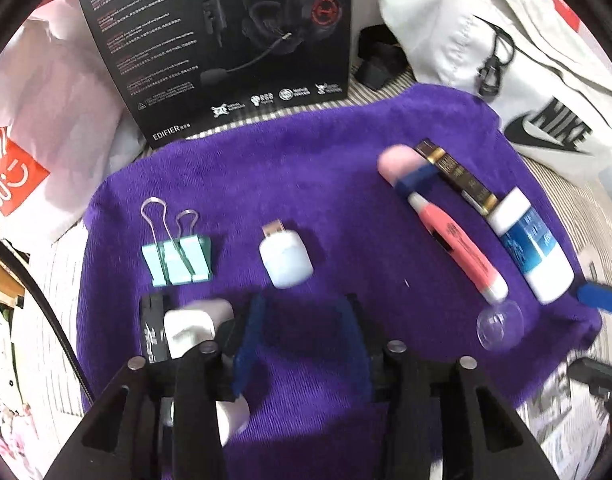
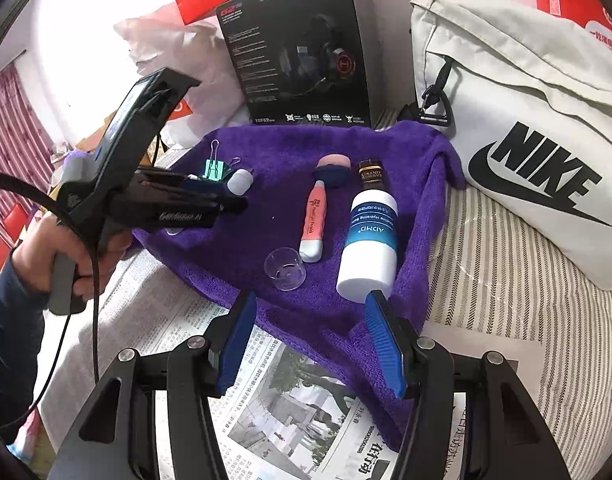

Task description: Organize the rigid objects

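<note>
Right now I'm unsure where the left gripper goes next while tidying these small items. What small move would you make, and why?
Probably ease the left gripper forward over the white USB adapter. Its jaws stand open with only purple towel between them, and the adapter lies loose just ahead, apart from the binder clips.

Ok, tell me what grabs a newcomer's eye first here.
The bright purple towel spread mid-scene, with small items laid out on it: a white-and-blue bottle beside a pink highlighter. Behind it stands a black headset box, and to the right a white Nike bag.
</note>
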Demonstrator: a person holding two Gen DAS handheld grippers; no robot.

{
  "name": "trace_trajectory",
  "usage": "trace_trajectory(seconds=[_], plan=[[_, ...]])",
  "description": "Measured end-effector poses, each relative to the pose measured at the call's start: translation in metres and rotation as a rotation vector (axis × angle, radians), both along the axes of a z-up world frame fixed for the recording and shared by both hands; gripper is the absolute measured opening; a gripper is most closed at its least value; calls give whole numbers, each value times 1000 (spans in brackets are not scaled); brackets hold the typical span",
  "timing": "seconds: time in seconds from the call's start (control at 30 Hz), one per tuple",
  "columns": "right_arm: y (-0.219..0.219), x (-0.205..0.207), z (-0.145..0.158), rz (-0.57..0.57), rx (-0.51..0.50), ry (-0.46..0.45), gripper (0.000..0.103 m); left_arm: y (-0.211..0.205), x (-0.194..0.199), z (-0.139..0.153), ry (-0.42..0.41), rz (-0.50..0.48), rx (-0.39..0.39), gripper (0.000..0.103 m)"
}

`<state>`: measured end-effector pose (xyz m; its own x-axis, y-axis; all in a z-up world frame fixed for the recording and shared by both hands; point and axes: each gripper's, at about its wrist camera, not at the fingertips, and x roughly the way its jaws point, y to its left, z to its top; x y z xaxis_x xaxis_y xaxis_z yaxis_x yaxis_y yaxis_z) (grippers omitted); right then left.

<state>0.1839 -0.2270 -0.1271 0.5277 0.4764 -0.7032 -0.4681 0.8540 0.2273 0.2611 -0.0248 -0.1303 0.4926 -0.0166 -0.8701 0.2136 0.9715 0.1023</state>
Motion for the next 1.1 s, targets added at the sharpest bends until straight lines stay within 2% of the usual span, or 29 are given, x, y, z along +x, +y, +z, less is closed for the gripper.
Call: trace_trajectory(seconds=[0.17, 0.23, 0.27, 0.3, 0.37, 0.4, 0.53, 0.63, 0.73, 0.87, 1.1], plan=[[2, -1, 5, -15, -35, 18, 57, -4, -20, 8, -4, -27, -24, 51], [3, -5, 8, -33, -53, 20, 58, -4, -29, 14, -15, -30, -44, 60], [3, -8, 10, -48, -65, 21, 64, -4, -33, 17, -24, -29, -48, 65], [3, -11, 12, -61, -76, 20, 73, -4, -39, 22, -35, -29, -53, 66], [3, -18, 17, -90, -101, 3, 86, -2, -50, 30, -48, -37, -70, 70], [3, -21, 19, -98, -107, -2, 86, -2, -55, 35, -55, -38, -79, 76], [6, -37, 30, -125, -124, 6, 87, 3, -87, 55, -102, -29, -85, 87], [10, -52, 41, -164, -139, -8, 95, 9, -113, 66, -137, -15, -87, 91], [18, -72, 51, -207, -171, -46, 99, 17, -141, 76, -167, 25, -87, 100], [31, -92, 59, -264, -224, -77, 100, 25, -175, 90, -208, 48, -125, 102], [41, -125, 65, -298, -220, -69, 100, 27, -224, 101, -276, 114, -160, 102]])
